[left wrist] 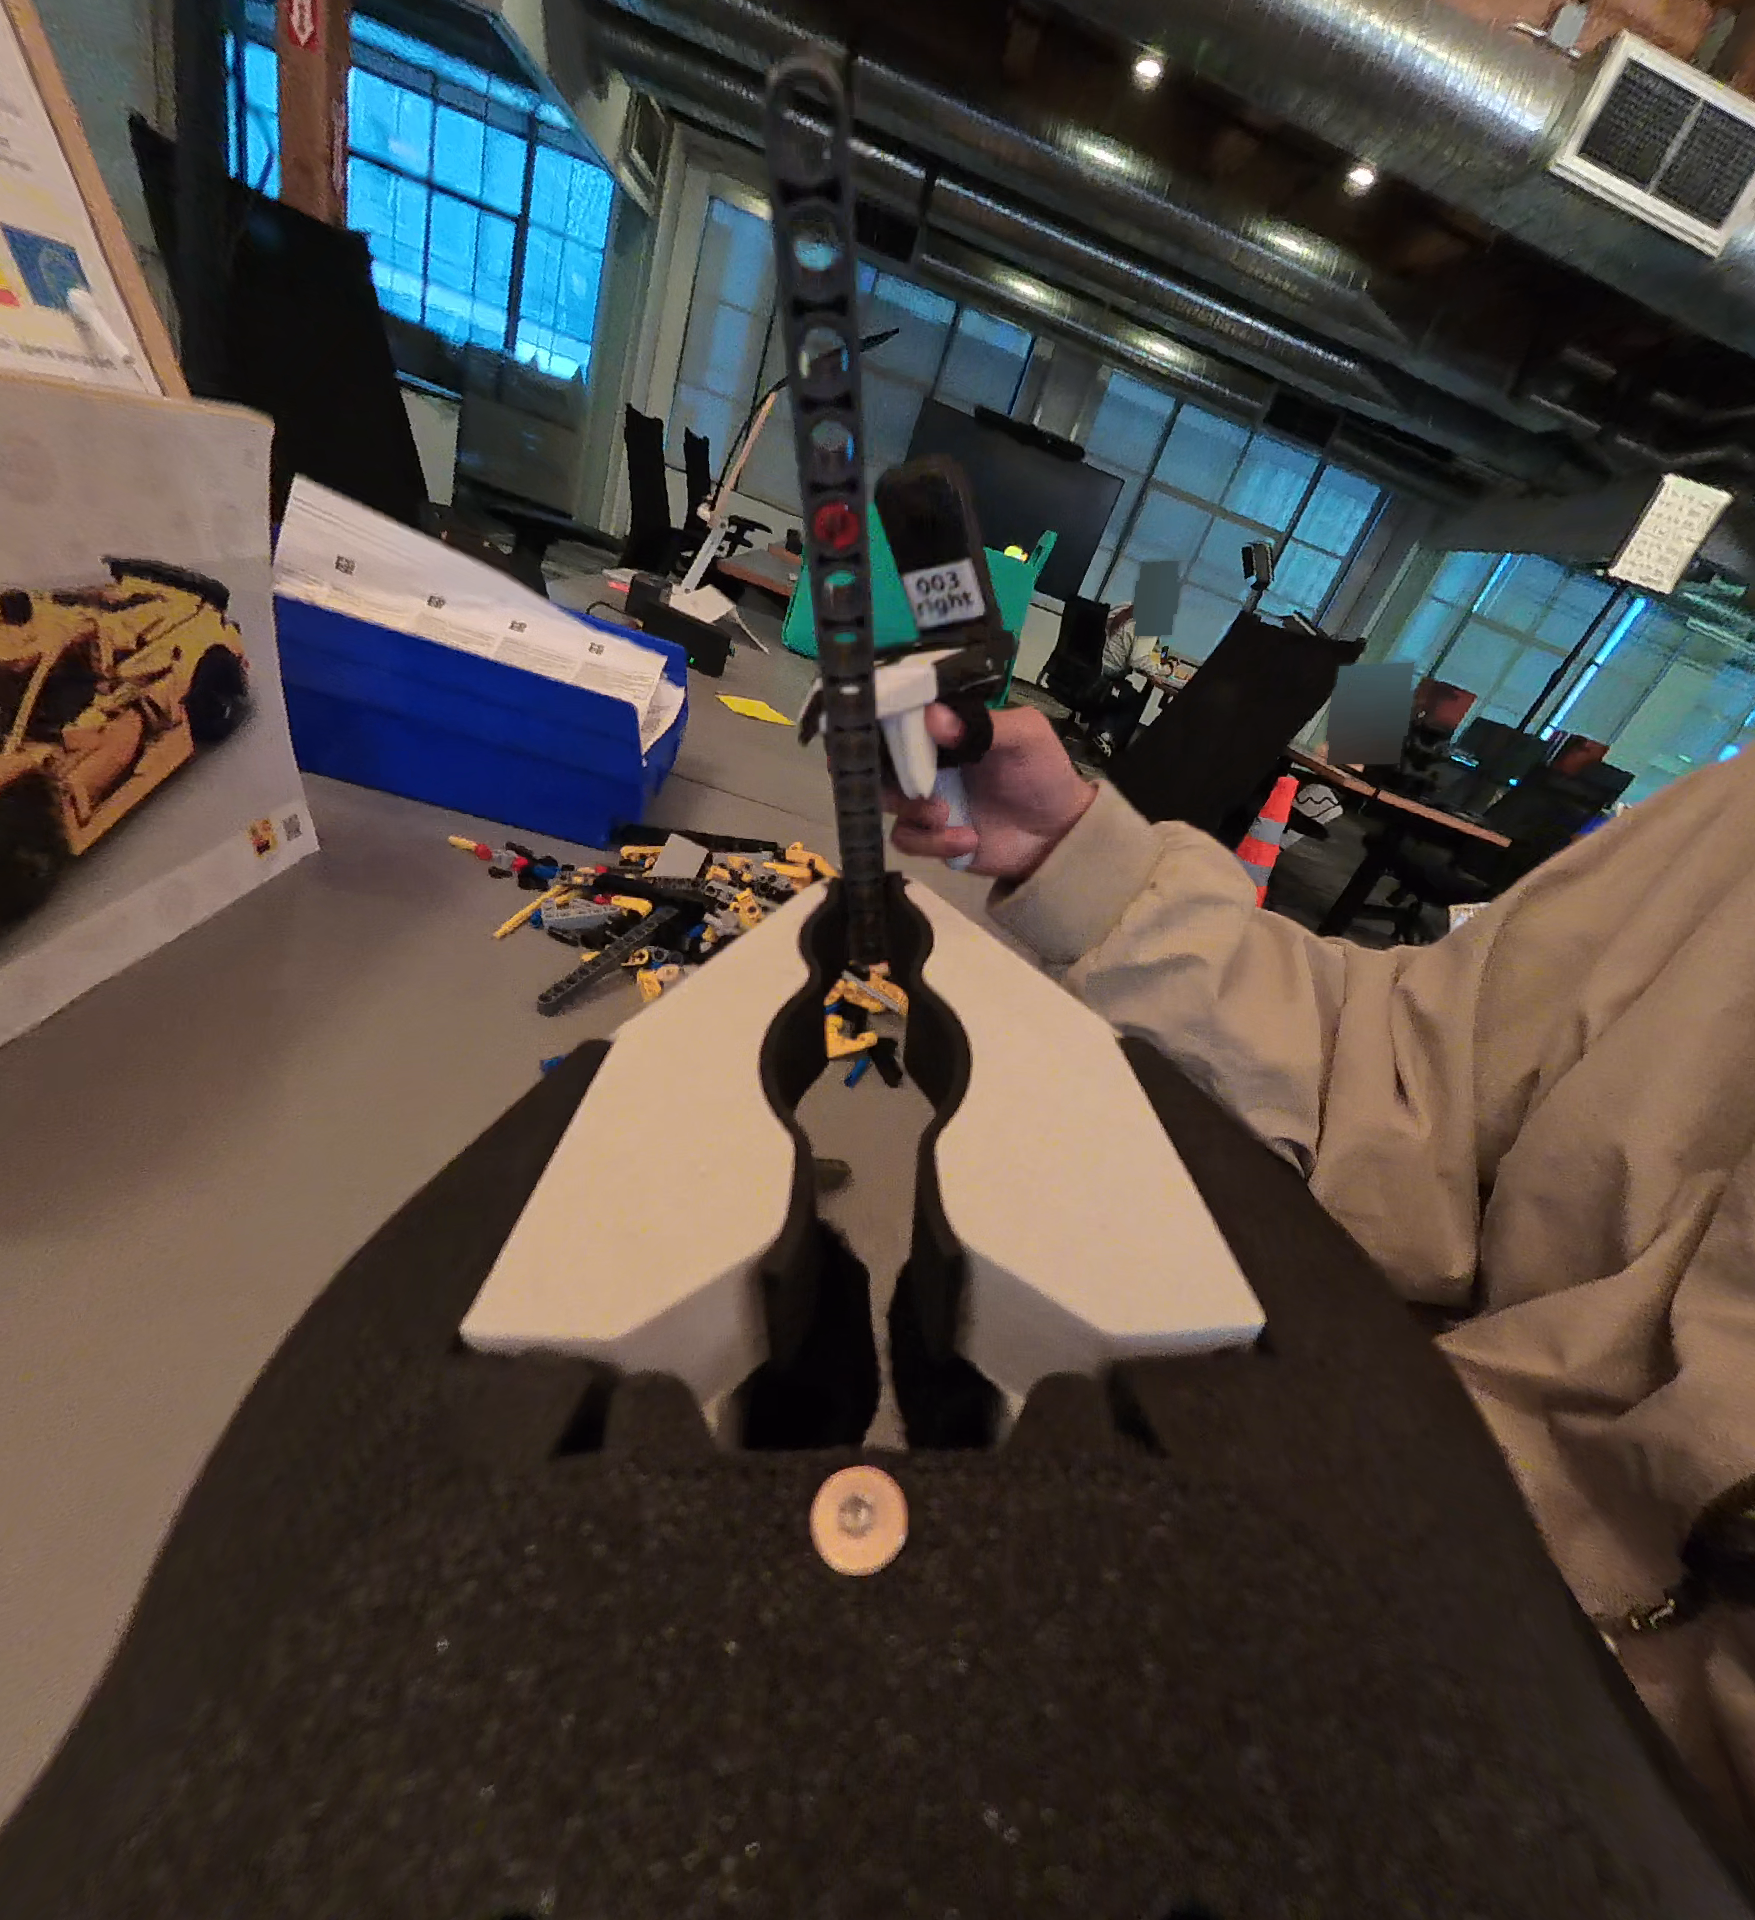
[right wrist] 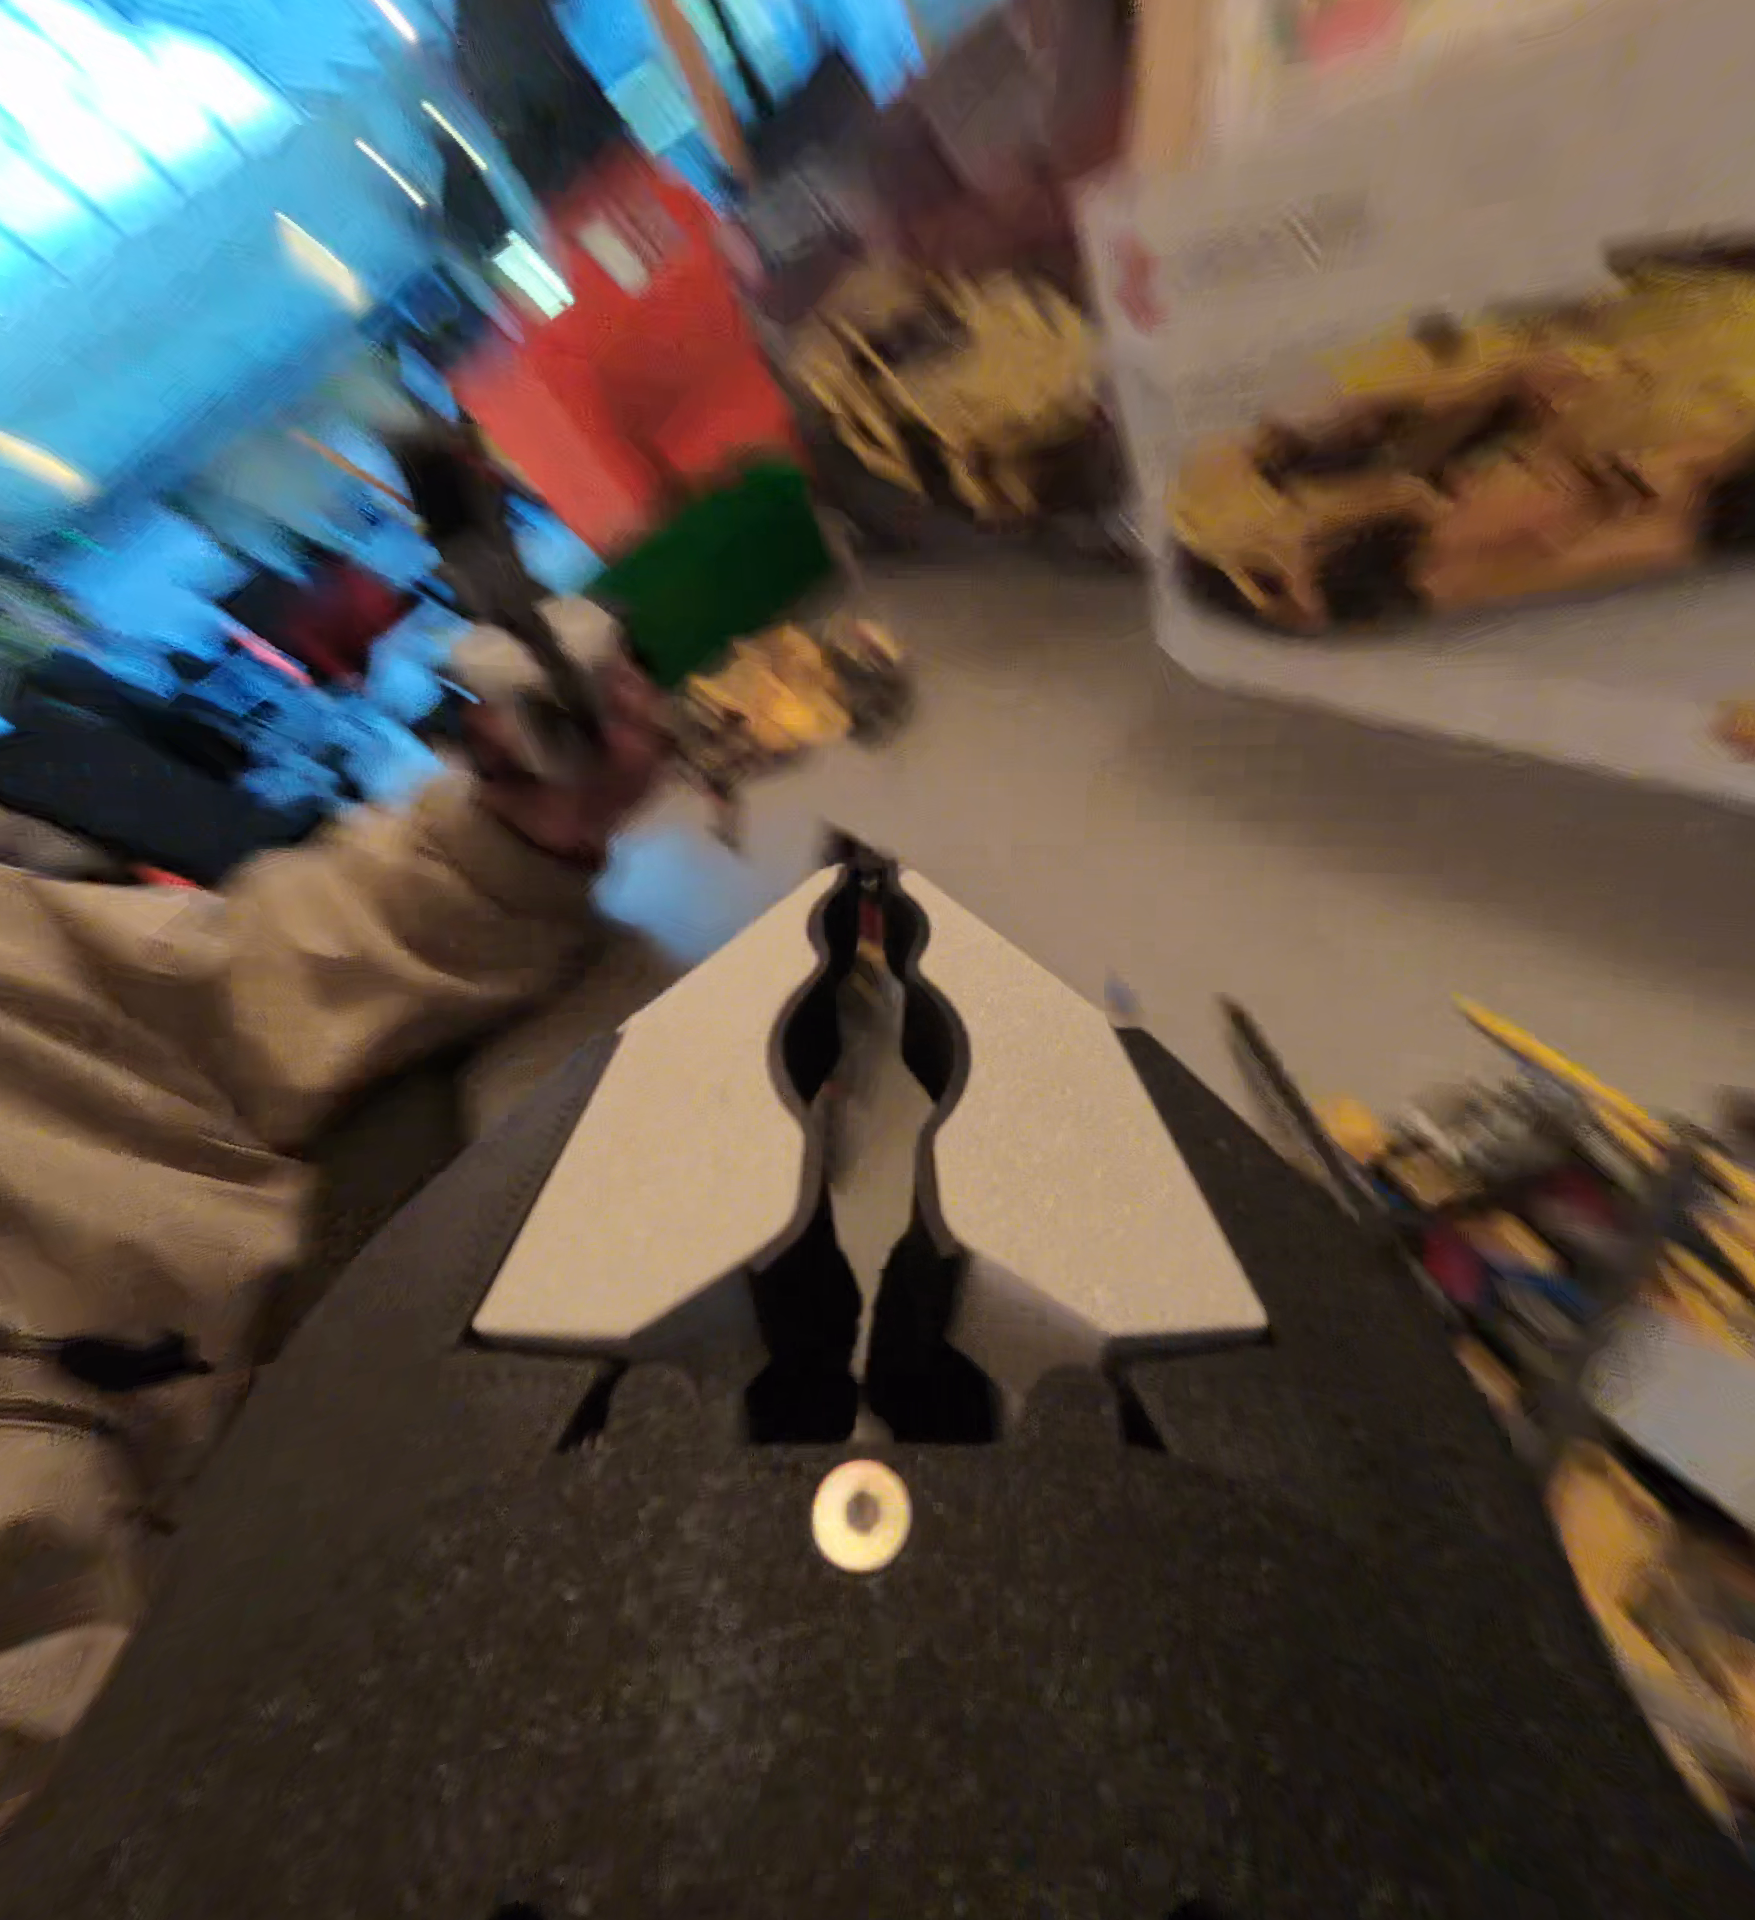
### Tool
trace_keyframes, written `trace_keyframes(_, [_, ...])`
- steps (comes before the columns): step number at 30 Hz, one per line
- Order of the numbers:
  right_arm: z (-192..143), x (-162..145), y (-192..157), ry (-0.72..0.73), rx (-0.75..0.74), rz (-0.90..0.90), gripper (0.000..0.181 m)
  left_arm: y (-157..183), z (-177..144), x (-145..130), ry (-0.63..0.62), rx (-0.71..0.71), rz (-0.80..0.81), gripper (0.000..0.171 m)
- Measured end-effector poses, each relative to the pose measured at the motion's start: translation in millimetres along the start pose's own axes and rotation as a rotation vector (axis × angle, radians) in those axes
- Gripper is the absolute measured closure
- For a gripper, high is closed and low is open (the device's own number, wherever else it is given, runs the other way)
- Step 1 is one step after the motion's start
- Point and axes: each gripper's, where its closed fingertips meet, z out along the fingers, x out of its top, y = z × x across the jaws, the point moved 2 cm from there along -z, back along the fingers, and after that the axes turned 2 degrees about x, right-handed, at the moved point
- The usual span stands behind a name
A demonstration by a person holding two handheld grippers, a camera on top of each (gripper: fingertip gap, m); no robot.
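Note:
My left gripper (left wrist: 865, 904) is shut on the lower end of a long black beam with holes (left wrist: 821, 416), which stands upright. A red pin (left wrist: 835, 523) sits in one of its holes. The right gripper (left wrist: 909, 748), held in a hand (left wrist: 1008, 800), hovers just right of the beam, its white fingers close to it. In the blurred right wrist view, my right gripper (right wrist: 868, 883) is shut on a small dark and red piece (right wrist: 860, 862). The other hand with the beam (right wrist: 499, 582) shows at the upper left there.
A pile of yellow, black and grey building pieces (left wrist: 665, 914) lies on the grey table (left wrist: 281, 1091). A box picturing a yellow car (left wrist: 73, 727) stands at the left, with a blue bin of papers (left wrist: 468, 707) behind. A beige sleeve (left wrist: 1424, 1039) fills the right. Across from one pair of fingers to the other is roughly 20 centimeters.

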Motion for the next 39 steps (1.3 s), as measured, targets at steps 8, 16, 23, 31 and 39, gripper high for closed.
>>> trace_keyframes(8, [-43.3, -45.8, 72.9, -0.36, -0.543, -0.088, 0.17, 20.4, 13.4, -5.4, 0.09, -0.236, -0.248, 0.165])
trace_keyframes(16, [44.3, -24.0, 16.8, -0.261, -0.375, -0.274, 0.158, 2.7, 18.6, -21.8, -0.056, -0.058, -0.173, 0.165])
trace_keyframes(23, [104.6, -56.3, 3.9, -0.307, -0.35, -0.339, 0.16, -134.7, -202.3, -24.8, -0.619, 1.064, -0.089, 0.164])
trace_keyframes(31, [100.7, -54.8, 2.3, -0.256, -0.235, -0.238, 0.152, -111.5, -270.6, -92.2, -1.033, 1.111, -0.335, 0.165])
trace_keyframes(39, [114.9, -100.5, -21.8, -0.454, -0.008, -0.246, 0.141, -126.6, -264.7, -94.4, -1.094, 1.21, -0.231, 0.147])
